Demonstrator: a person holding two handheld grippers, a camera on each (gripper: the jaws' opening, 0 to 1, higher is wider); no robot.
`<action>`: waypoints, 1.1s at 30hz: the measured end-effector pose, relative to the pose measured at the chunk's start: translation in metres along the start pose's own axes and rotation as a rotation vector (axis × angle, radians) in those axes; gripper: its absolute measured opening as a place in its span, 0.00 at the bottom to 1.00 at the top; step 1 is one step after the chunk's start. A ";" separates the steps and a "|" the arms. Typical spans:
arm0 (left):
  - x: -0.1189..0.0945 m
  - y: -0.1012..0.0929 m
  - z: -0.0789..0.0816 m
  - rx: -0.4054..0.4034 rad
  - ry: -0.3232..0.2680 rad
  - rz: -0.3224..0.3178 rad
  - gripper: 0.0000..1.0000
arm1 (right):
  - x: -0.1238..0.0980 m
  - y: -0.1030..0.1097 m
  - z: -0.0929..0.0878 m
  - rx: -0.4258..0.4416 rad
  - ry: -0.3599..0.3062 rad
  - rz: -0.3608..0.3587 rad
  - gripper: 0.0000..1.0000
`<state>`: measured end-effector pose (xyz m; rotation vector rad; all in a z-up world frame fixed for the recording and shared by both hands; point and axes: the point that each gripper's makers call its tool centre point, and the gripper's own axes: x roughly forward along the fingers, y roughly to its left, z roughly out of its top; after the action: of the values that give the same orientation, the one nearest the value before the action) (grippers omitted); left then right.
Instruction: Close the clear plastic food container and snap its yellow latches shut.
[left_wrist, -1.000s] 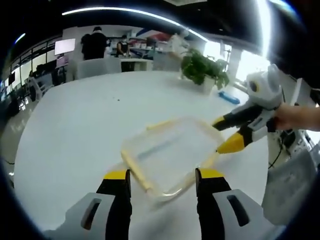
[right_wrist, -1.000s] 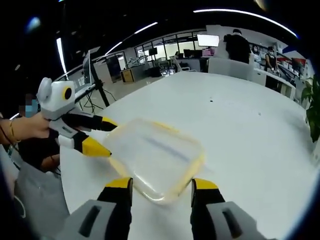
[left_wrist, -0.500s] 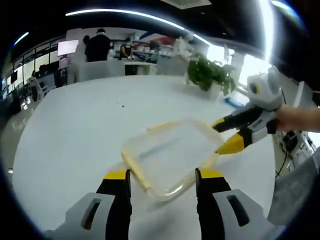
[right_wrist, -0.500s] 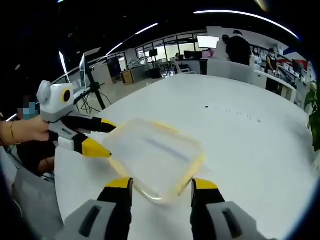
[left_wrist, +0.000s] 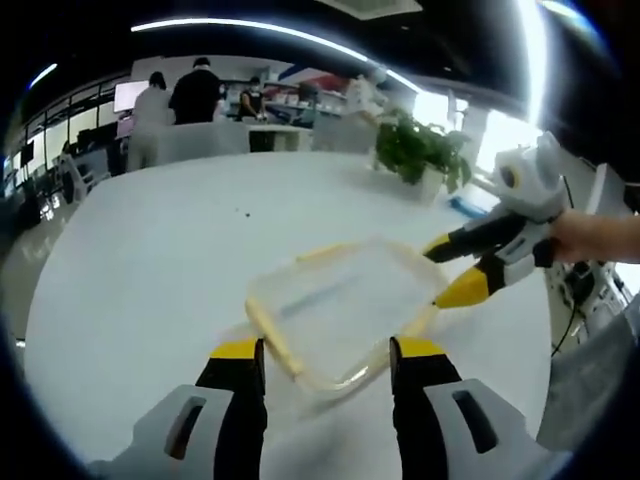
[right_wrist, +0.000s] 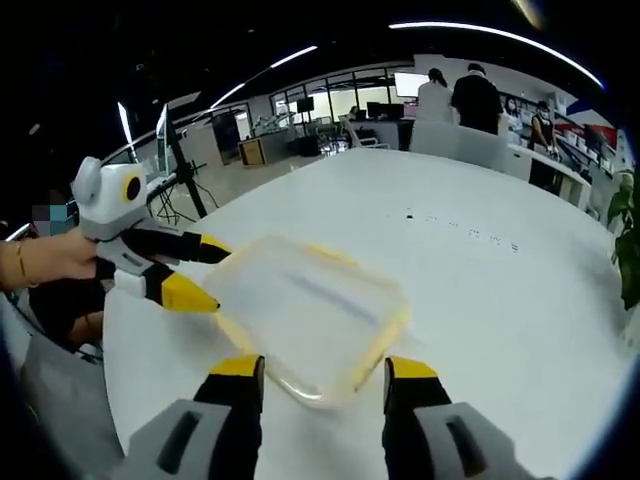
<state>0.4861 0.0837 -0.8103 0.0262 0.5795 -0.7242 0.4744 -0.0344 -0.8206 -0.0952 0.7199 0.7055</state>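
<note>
The clear plastic container (left_wrist: 340, 300) lies flat on the white table (left_wrist: 150, 260), its lid resting on it. Yellow latches run along its sides, one at the near-left edge (left_wrist: 272, 335); I cannot tell whether they are snapped down. My left gripper (left_wrist: 325, 355) stands open just short of the container's near corner. From the right comes my right gripper (left_wrist: 445, 272), open, its lower tip at the container's right edge. In the right gripper view the container (right_wrist: 305, 305) lies just beyond my open right gripper (right_wrist: 323, 368), and the left gripper (right_wrist: 208, 272) sits open at its left side.
A potted plant (left_wrist: 415, 145) and a blue object (left_wrist: 462, 198) stand at the table's far right. Several people (left_wrist: 195, 95) stand by desks beyond the table. A hand (left_wrist: 595, 235) holds the right gripper. A stand (right_wrist: 185, 170) rises off the table's left edge.
Both grippers and the container keep their places. Another person in light clothes has come into view among those in the background.
</note>
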 end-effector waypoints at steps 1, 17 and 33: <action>0.000 0.000 0.000 -0.001 0.001 0.001 0.46 | 0.000 0.000 0.000 0.004 -0.001 0.000 0.47; -0.020 -0.009 -0.004 0.000 0.003 0.021 0.44 | -0.023 0.002 -0.017 0.037 0.008 -0.025 0.48; -0.056 -0.020 -0.023 0.004 -0.001 0.055 0.45 | -0.054 0.026 -0.037 0.072 0.008 -0.033 0.48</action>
<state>0.4283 0.1079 -0.7981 0.0451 0.5746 -0.6715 0.4080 -0.0562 -0.8103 -0.0439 0.7494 0.6477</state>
